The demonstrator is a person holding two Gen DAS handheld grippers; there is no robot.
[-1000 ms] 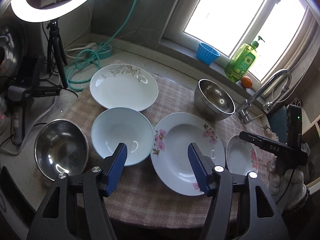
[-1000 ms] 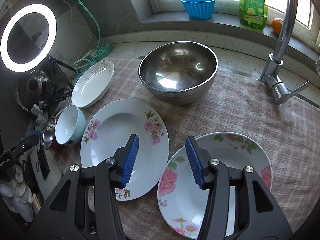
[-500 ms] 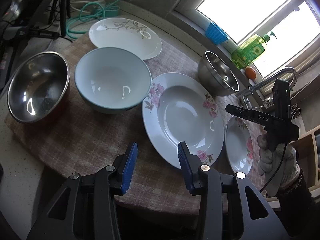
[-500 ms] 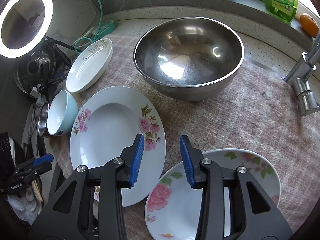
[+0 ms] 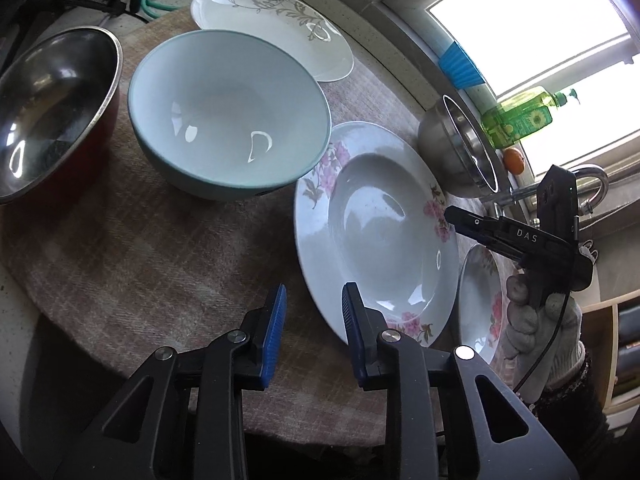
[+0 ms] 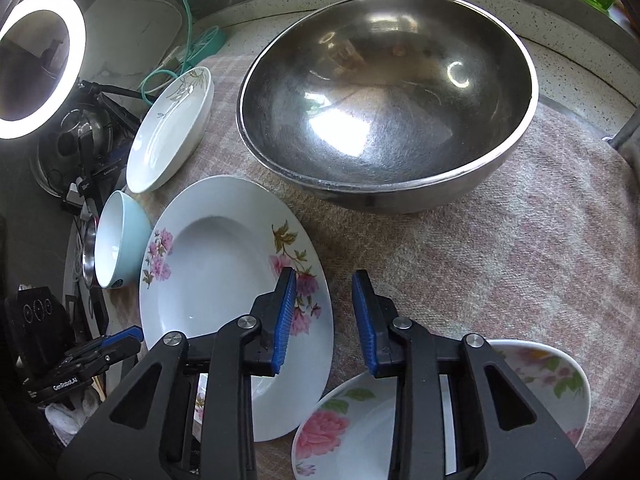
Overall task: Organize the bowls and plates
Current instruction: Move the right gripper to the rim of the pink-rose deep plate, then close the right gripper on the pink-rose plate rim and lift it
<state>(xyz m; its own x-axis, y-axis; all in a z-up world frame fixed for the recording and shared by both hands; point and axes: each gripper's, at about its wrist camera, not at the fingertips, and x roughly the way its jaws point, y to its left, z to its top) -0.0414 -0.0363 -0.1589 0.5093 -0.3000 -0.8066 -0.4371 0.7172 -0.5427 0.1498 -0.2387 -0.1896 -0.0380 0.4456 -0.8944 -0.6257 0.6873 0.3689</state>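
Centrally, a checked cloth (image 5: 152, 248) covers the surface and carries all the tableware. Left wrist view: the left hand-held gripper (image 5: 312, 320) hovers over the cloth at the near rim of the large floral plate (image 5: 376, 236); its blue pads stand a narrow gap apart, having just been closing, with only cloth and the plate's edge seen behind the gap and nothing pressed between them. A pale blue bowl (image 5: 228, 116) sits just left of the floral plate, a steel bowl with a red outside (image 5: 52, 108) lies farther left, and a white plate with a grey leaf pattern (image 5: 272, 28) lies behind the blue bowl. A gloved hand (image 5: 540, 328) holds the other tool at the right edge, above a small rose-patterned plate (image 5: 480, 300).

Right wrist view: the right hand-held gripper (image 6: 324, 312) hangs between the large floral plate and the rose-patterned plate, over bare cloth; its pads have likewise just been closing, remain slightly apart, and grip nothing. Its left finger overlaps the floral plate's rim in the picture; contact cannot be judged. A large steel mixing bowl (image 6: 384, 100) stands upright beyond the fingers. A lit ring light (image 6: 44, 64) stands at far left.
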